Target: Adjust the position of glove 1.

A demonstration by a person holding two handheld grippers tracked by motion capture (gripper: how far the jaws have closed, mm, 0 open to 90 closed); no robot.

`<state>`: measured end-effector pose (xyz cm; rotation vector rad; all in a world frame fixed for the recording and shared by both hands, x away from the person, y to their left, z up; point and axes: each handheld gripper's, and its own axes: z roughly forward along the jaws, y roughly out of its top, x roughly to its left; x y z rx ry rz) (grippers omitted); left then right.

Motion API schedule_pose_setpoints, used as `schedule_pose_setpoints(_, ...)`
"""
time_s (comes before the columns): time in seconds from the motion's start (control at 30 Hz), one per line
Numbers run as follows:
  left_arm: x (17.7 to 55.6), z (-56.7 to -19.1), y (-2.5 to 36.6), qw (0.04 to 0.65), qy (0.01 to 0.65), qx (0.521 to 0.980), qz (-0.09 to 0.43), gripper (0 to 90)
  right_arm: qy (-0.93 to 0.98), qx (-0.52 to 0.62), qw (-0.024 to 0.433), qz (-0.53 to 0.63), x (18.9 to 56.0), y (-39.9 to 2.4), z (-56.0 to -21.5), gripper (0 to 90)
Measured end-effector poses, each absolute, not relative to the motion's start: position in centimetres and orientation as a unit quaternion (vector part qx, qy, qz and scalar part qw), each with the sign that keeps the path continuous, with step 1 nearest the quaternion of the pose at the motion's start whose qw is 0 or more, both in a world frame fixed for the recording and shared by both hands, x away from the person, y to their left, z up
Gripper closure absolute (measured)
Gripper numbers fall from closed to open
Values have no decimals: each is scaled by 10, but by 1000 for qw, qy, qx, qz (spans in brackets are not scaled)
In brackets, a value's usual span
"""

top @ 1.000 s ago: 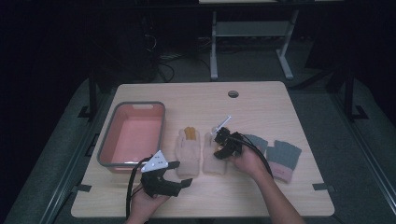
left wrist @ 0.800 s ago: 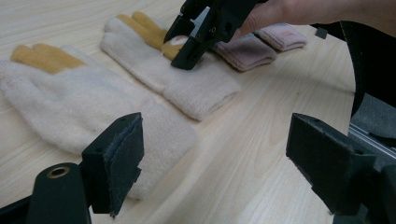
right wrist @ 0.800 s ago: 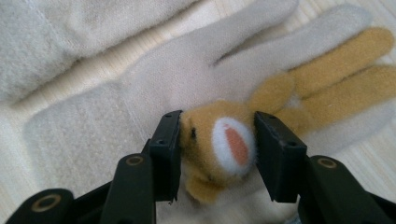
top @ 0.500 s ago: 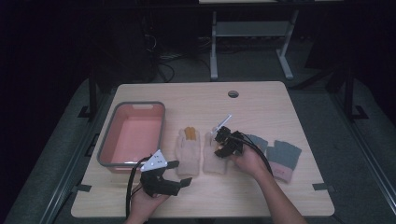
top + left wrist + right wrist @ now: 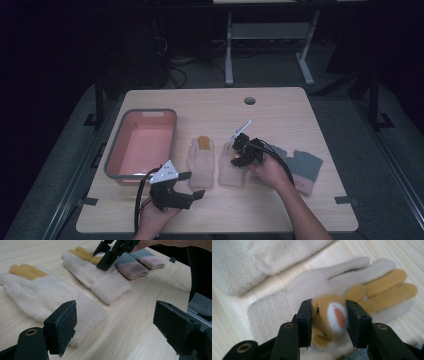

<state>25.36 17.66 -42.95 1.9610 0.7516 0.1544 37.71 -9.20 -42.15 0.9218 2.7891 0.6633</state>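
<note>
Two cream gloves with yellow fingers lie side by side on the table, the left glove (image 5: 200, 157) and the right glove (image 5: 226, 172). My right gripper (image 5: 235, 155) is down on the right glove. In the right gripper view its jaws (image 5: 328, 317) have just been closing and now press on a yellow plush patch with a white and pink spot on that glove (image 5: 312, 287). My left gripper (image 5: 192, 185) stands open near the table's front, its jaws (image 5: 117, 322) just short of the left glove's cuff (image 5: 82, 312) with nothing between them.
A pink bin (image 5: 172, 140) with a grey rim stands at the left. A pair of grey and pink knitted pieces (image 5: 302, 167) lies to the right of the gloves. There is a round hole (image 5: 249, 100) in the tabletop at the back.
The right gripper has shifted only slightly over the right glove. The left gripper has stayed where it was.
</note>
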Motion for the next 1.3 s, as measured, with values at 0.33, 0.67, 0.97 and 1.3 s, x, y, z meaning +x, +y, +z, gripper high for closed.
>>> schedule_pose_setpoints(0.33,253,-428,179,495,311,808,70,191,926,292,77,226,375,-91,-400,593)
schedule_pose_setpoints(0.67,252,-426,181,504,317,800,75,191,927,273,89,241,375,-78,-370,594)
schedule_pose_setpoints(0.97,250,-424,183,504,321,798,77,191,931,240,88,261,379,-44,-355,594)
schedule_pose_setpoints(1.3,250,-423,186,508,323,794,80,191,941,210,75,256,383,-13,-361,594)
